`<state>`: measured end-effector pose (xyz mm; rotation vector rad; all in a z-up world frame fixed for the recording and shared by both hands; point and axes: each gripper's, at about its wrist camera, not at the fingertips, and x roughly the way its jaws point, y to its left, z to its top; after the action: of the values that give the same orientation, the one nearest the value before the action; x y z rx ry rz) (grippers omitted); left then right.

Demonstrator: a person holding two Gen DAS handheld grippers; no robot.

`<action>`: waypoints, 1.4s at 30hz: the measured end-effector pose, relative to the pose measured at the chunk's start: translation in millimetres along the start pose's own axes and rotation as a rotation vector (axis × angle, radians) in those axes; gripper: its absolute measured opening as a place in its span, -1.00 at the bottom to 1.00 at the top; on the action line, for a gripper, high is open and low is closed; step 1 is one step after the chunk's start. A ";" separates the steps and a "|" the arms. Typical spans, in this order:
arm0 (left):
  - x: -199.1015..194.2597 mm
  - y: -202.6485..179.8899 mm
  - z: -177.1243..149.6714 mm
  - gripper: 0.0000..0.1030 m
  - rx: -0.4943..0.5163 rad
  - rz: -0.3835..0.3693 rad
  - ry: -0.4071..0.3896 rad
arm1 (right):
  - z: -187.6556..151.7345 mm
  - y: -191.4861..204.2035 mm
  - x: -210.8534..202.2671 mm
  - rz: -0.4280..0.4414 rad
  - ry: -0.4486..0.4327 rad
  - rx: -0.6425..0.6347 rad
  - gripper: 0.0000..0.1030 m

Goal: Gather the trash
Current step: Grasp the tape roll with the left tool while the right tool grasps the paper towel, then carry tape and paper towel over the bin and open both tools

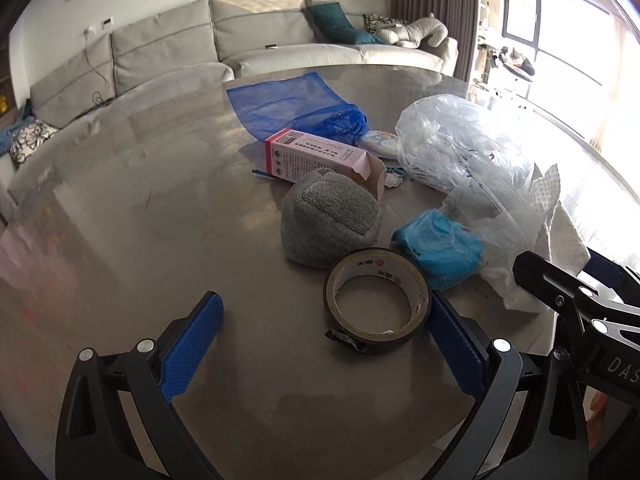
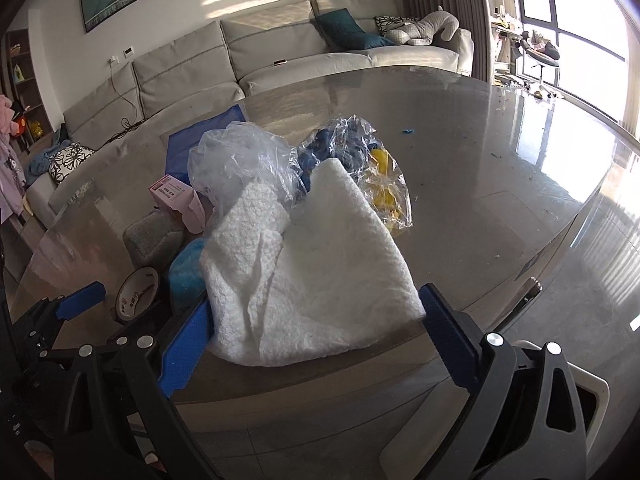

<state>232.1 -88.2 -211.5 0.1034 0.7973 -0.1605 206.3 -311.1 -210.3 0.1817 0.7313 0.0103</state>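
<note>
A pile of trash lies on the glossy grey table (image 1: 140, 208). A roll of tape (image 1: 376, 300) lies flat between the wide-open jaws of my left gripper (image 1: 324, 312), close to the right finger. Behind it sit a grey cloth bundle (image 1: 330, 220), a blue wad (image 1: 438, 246), a pink carton (image 1: 316, 158), a clear plastic bag (image 1: 460, 148) and a blue mesh bag (image 1: 292, 104). My right gripper (image 2: 316, 312) is open around a crumpled white paper towel (image 2: 316, 264), its fingers beside the towel's edges. A clear bag with yellow and blue pieces (image 2: 360, 168) lies behind the towel.
A grey sofa (image 1: 240, 40) with cushions runs behind the table. Bright windows (image 1: 560, 40) are at the right. The table's near edge (image 2: 400, 372) runs just under my right gripper, with tiled floor below. Small blue scraps (image 2: 408, 132) lie on the table's right part.
</note>
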 end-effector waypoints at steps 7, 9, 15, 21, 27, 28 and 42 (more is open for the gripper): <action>-7.4 -5.9 -2.2 -0.06 0.027 -0.051 -0.045 | -11.9 28.9 -0.6 -0.077 -0.025 -0.191 -0.79; -8.2 -5.7 -0.6 -0.06 0.025 -0.076 -0.033 | -13.3 29.1 -2.6 -0.052 -0.030 -0.181 -0.80; -34.2 -3.5 4.3 -0.06 0.016 -0.097 -0.088 | -11.7 21.9 -25.1 -0.036 -0.063 -0.151 -0.80; -62.8 -6.6 12.2 -0.06 0.025 -0.100 -0.138 | -1.2 26.4 -62.2 -0.011 -0.139 -0.137 -0.80; -87.0 -20.9 16.9 -0.06 0.057 -0.100 -0.180 | 4.9 26.8 -94.7 -0.001 -0.186 -0.132 -0.80; -89.8 -23.1 17.3 -0.06 0.061 -0.096 -0.185 | 4.7 25.8 -99.5 -0.003 -0.193 -0.132 -0.80; -129.9 -87.9 12.2 -0.06 0.164 -0.170 -0.234 | -14.1 -12.2 -162.8 -0.094 -0.252 -0.065 -0.80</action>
<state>135.4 -162.9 -112.5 0.1690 0.5575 -0.3919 75.0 -332.7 -114.6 0.0845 0.4869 -0.0770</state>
